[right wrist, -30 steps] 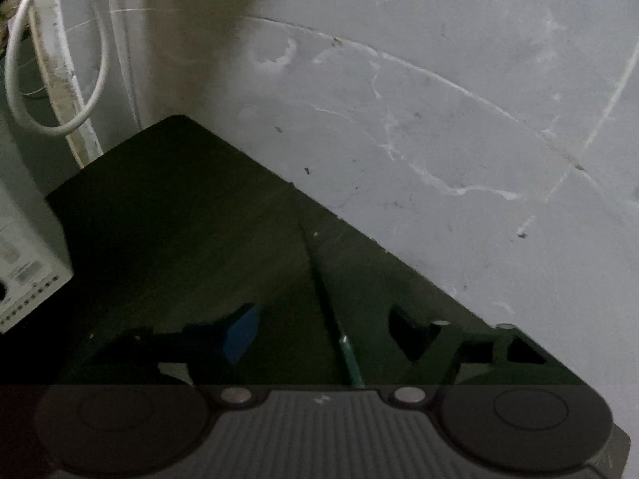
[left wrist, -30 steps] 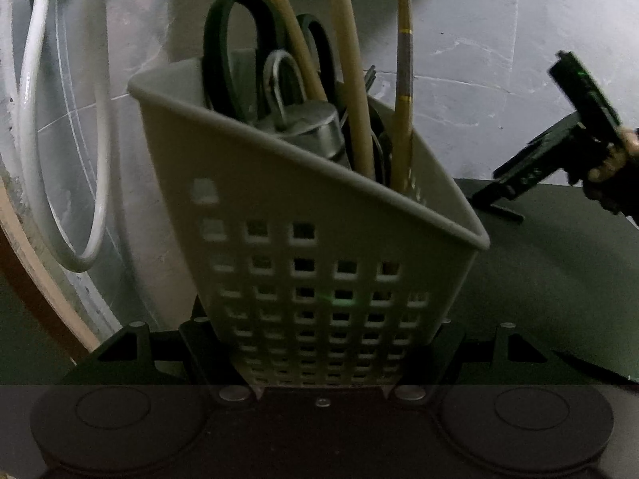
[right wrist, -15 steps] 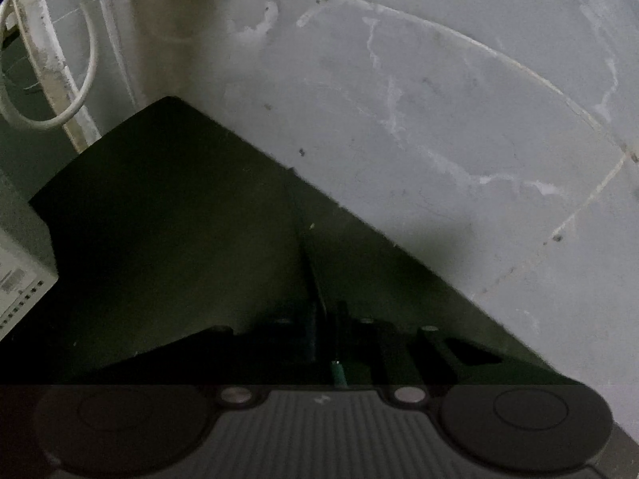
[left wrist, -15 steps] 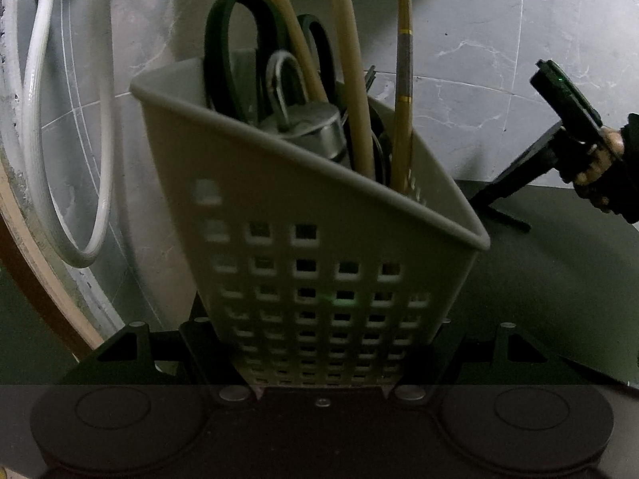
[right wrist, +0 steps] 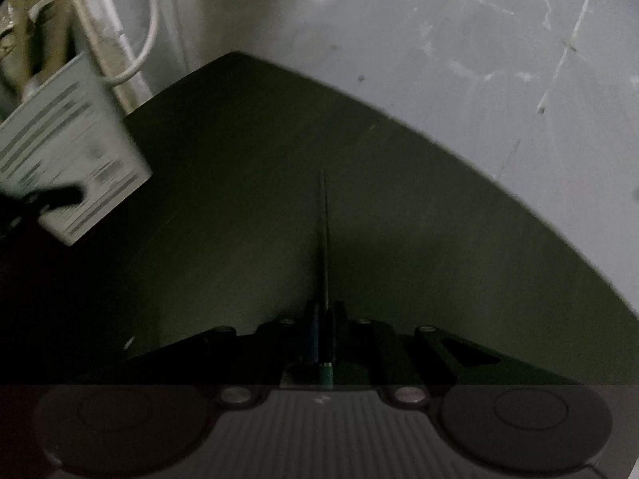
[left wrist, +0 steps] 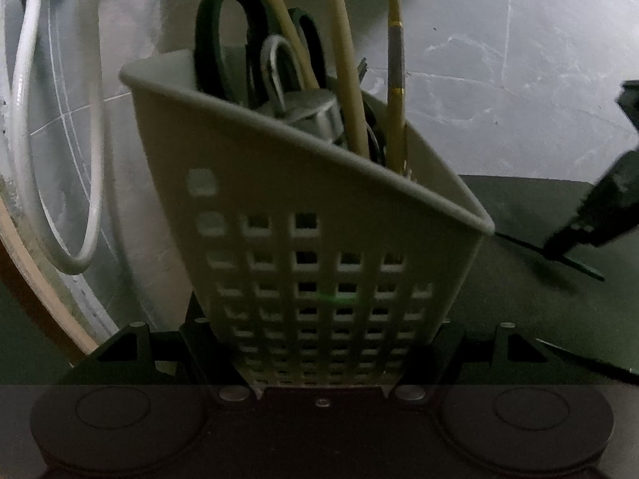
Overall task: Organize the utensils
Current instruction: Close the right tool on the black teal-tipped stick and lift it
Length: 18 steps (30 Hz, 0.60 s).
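— Between the left gripper's (left wrist: 323,343) fingers, what was there?

— A pale slotted basket (left wrist: 303,239), clamped at its base and tilted. Standing in it were black-handled scissors (left wrist: 223,40), a padlock (left wrist: 303,107), two tan sticks (left wrist: 343,60) and a gold-banded pen (left wrist: 396,80).

— And ahead of the right gripper (right wrist: 324,319)?

— Its fingers were pressed together on a thin dark green pencil (right wrist: 324,239), which pointed straight forward over the dark mat (right wrist: 239,159). From the left wrist, that gripper sat off to the right of the basket, the pencil's tip seemingly close to the basket's rim, though blur made contact hard to judge.

— Anything beyond?

— A white cable (left wrist: 24,119) looped to the left.
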{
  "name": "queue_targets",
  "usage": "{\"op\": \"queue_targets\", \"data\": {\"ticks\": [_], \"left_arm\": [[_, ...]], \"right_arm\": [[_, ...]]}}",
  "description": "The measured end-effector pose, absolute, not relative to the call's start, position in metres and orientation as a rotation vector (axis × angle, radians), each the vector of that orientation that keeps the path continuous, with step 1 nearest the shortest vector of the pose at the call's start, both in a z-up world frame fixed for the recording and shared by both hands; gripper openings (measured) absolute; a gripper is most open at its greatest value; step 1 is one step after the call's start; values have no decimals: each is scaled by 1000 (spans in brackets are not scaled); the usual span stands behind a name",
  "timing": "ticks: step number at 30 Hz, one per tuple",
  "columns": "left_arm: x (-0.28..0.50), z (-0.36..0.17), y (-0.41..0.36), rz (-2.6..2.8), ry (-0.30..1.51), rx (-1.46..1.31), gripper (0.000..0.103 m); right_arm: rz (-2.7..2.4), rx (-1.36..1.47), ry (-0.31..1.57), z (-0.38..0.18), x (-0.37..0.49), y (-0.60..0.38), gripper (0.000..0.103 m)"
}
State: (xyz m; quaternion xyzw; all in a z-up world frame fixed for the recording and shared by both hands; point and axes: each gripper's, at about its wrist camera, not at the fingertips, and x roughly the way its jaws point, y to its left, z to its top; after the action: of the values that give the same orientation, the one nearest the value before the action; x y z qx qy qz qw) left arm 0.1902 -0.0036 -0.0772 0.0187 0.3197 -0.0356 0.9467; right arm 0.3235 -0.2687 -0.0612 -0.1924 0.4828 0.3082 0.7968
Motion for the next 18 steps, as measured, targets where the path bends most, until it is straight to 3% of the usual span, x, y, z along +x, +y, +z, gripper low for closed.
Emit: {"op": "queue_targets", "data": {"ticks": [18], "left_arm": [[197,-76,11,-117,645,63,76]], "right_arm": [[718,-405,1103,-68,221,-256,7]]}}
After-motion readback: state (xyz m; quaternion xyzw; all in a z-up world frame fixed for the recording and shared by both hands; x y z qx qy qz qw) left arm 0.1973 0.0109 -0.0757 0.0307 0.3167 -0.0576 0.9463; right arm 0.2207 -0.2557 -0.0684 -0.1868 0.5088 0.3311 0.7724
